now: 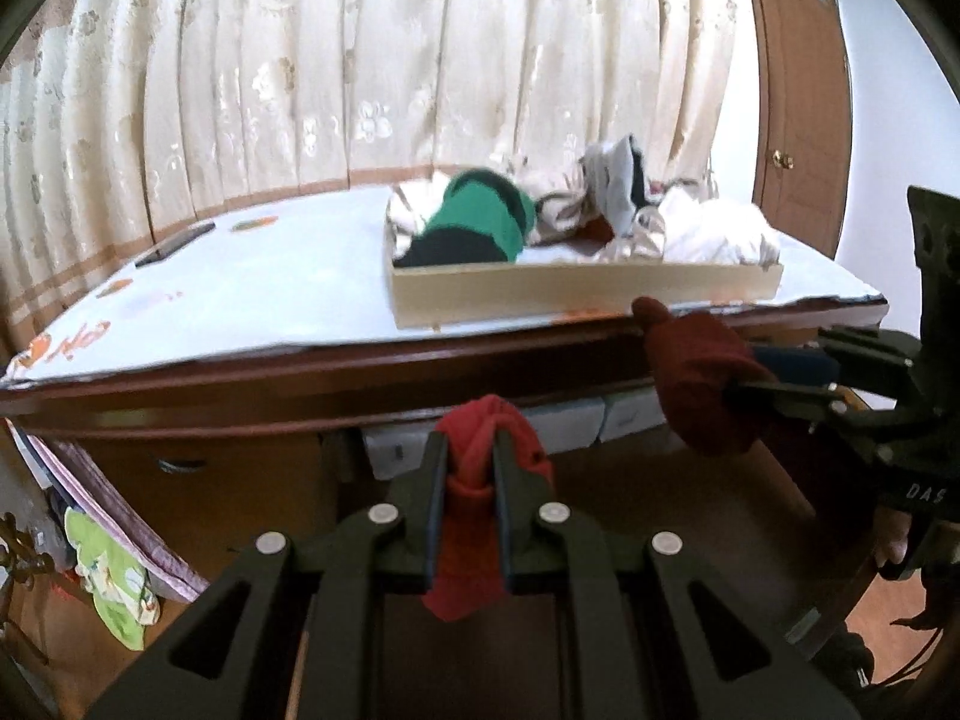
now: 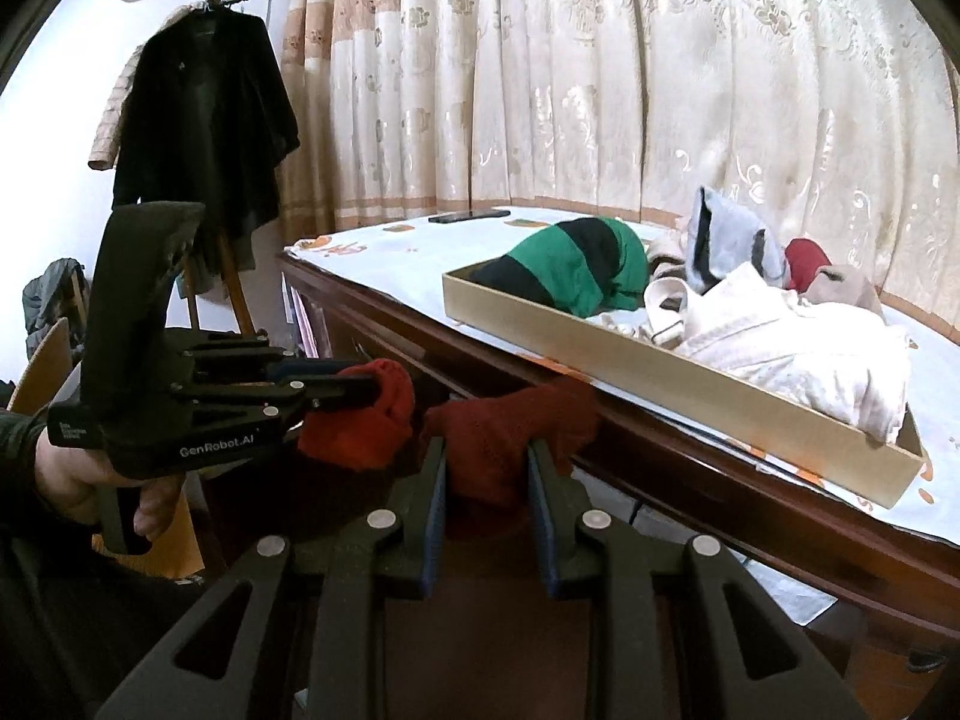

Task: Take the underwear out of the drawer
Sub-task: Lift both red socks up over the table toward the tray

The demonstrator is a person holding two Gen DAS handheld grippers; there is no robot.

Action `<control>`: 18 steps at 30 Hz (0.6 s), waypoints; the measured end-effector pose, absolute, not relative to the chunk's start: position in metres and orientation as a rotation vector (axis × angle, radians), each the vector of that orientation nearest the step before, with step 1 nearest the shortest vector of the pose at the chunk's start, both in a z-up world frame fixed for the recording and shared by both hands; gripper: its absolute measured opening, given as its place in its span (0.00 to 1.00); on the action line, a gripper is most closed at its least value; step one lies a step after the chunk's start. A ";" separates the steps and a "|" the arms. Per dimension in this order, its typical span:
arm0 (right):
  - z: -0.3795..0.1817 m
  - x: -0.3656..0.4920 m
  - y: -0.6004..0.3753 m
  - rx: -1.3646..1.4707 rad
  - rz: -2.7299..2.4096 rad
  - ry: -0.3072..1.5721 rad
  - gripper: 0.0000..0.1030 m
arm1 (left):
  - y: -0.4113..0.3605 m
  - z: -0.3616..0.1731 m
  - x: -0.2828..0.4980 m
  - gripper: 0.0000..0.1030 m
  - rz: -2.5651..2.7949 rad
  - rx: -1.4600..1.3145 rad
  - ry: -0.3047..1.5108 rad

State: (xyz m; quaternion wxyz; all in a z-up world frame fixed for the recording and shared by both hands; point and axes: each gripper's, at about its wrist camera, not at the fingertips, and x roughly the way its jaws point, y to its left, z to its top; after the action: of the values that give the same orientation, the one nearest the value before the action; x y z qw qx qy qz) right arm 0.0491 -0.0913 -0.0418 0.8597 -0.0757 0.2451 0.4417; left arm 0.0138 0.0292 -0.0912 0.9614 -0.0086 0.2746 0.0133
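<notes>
Both claws, left (image 1: 470,450) and right (image 2: 486,456), are clenched on one red underwear (image 2: 510,426), stretched between them (to keep it from sagging), just before the table (image 1: 360,354).

A red underwear garment (image 1: 480,480) of soft, ribbed knit cloth is seen pinched in the matt black plastic left gripper (image 1: 469,462), whose pivots are capped with dull silver metal. The right gripper (image 2: 485,468) is of the same matt plastic, its inner pads blue. The drawer (image 2: 690,384) is shown in pale, unvarnished-looking wood, filled with crumpled cloth, among it a green-and-black garment (image 2: 576,270) of smooth fabric. The desk (image 1: 360,378) is finished in glossy dark-red wood under a smooth printed cover. Shiny embossed cloth is seen in the curtain (image 1: 360,60).
</notes>
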 end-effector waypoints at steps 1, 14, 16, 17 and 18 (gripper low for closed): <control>-0.040 0.048 -0.092 -0.155 0.926 0.503 0.26 | 0.028 -0.088 0.012 0.11 0.025 -0.013 0.543; -0.015 0.042 -0.094 -0.135 0.934 0.399 0.26 | 0.027 -0.047 0.003 0.11 0.024 0.023 0.432; -0.009 0.043 -0.092 -0.139 0.936 0.385 0.26 | 0.027 -0.038 0.004 0.11 0.017 0.032 0.418; -0.007 0.043 -0.092 -0.140 0.936 0.381 0.26 | 0.026 -0.034 0.006 0.11 0.015 0.037 0.413; -0.004 0.045 -0.091 -0.140 0.935 0.375 0.26 | 0.026 -0.030 0.007 0.11 0.015 0.040 0.408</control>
State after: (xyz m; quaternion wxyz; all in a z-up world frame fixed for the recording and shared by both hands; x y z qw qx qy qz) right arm 0.0447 -0.0905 -0.0039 0.8735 -0.0671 0.1793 0.4476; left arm 0.0073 0.0263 -0.0300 0.9790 0.0199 0.2028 0.0076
